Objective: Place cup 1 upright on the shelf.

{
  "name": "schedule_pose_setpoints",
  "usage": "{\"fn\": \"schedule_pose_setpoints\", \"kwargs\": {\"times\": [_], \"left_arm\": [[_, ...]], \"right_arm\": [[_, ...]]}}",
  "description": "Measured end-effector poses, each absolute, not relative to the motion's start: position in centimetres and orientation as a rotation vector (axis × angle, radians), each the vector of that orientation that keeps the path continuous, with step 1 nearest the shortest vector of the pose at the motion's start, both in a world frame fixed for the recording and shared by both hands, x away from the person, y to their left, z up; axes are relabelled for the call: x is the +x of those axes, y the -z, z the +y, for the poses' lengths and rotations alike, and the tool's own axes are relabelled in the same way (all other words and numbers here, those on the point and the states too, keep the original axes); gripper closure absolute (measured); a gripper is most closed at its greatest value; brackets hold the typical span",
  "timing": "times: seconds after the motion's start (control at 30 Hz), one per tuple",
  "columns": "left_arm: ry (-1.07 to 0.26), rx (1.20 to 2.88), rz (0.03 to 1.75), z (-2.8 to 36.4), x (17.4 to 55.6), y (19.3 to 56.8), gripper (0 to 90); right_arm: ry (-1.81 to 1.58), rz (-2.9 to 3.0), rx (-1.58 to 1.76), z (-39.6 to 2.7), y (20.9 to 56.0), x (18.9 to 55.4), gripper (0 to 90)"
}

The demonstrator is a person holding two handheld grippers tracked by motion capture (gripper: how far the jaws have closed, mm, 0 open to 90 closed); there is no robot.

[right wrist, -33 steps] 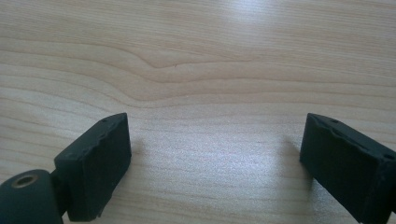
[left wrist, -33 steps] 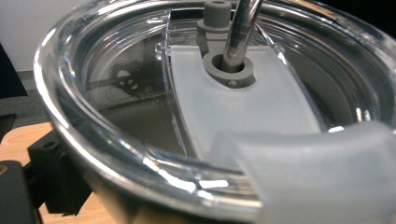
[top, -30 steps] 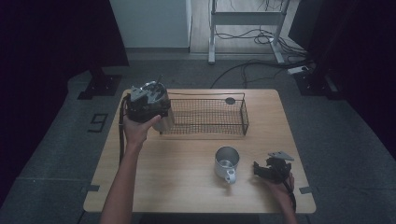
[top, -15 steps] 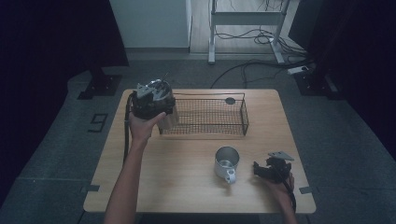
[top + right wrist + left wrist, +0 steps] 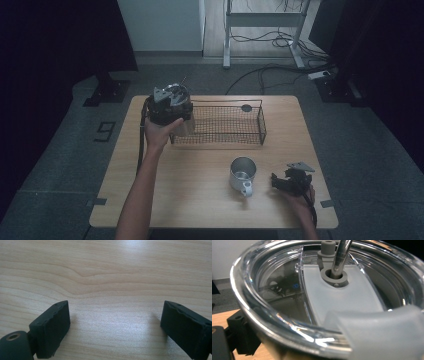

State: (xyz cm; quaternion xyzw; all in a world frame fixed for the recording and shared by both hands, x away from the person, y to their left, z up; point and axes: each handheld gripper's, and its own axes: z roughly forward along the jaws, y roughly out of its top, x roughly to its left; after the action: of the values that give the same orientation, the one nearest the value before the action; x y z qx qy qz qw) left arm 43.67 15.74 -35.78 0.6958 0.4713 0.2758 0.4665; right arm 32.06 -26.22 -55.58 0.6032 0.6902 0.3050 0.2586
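Observation:
My left gripper (image 5: 170, 106) is held above the left end of the black wire basket (image 5: 262, 126), shut on a tumbler (image 5: 184, 125). The tumbler's clear lid (image 5: 352, 297) looms close in the left gripper view, with a metal straw (image 5: 340, 255) through its grey grommet, and one of the black fingers (image 5: 242, 337) presses on the cup's side. A metal mug (image 5: 242, 173) stands on the table, its handle toward the front. To the mug's right my right gripper (image 5: 291, 181) rests on the wood; its jaws stand apart around bare tabletop (image 5: 115, 322).
The wooden table (image 5: 200, 210) stands on a grey floor. A dark round spot (image 5: 246, 107) lies at the basket's far side. Cables and a metal frame (image 5: 265, 20) are on the floor beyond the table.
My left hand has carried the tumbler to the right, from beside the basket's left end to over it. The right gripper and the mug have kept still.

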Motion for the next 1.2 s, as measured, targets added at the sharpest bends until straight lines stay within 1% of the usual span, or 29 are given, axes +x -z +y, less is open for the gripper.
{"fn": "schedule_pose_setpoints", "kwargs": {"times": [1.2], "left_arm": [[-0.659,1.715,1.215,14.8,46.9,37.6,3.7]], "right_arm": [[-0.826,1.872,1.637,-26.2,55.6,32.1,8.6]]}}
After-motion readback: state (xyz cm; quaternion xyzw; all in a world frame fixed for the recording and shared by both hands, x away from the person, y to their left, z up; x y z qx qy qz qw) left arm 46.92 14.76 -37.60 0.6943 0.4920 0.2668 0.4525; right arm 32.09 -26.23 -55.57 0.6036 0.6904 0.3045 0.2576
